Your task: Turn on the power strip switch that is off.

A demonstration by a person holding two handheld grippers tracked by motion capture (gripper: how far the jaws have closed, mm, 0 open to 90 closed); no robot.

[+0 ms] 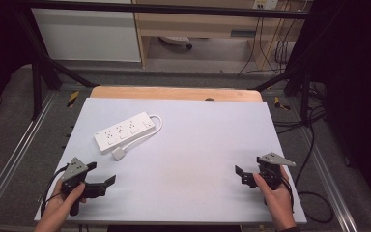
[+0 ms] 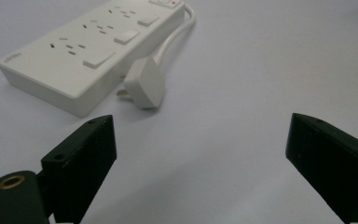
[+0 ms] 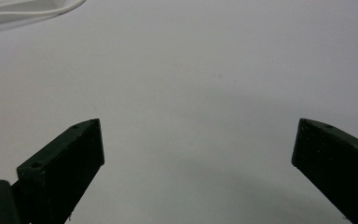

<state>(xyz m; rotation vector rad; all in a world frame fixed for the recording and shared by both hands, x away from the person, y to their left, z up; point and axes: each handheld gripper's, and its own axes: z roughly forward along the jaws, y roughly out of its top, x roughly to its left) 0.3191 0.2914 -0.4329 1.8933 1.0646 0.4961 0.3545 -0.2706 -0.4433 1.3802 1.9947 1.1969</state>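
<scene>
High view: white power strip (image 1: 124, 131) at approx 10 o'clock on the table (image 1: 198, 145), its plug (image 1: 119, 153) just beside the near edge; left gripper (image 1: 101, 180) at 7, right gripper (image 1: 239, 175) at 5, both w/ jaws wide, holding nothing. Left gripper view: strip (image 2: 84, 51) at 11, plug (image 2: 144, 84) touching table. Right gripper view: cord (image 3: 32, 11) at 11, jaws wide.

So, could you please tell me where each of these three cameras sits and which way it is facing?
High view: above the person's side, looking forward and down on the table; shows both hands, the left gripper and right gripper.
Left gripper view: rides on the left gripper, looking along its open fingers at the power strip and plug.
Right gripper view: rides on the right gripper, looking over the bare table, cord at top left.
Shared: the high and left gripper views both show the power strip and plug.
</scene>
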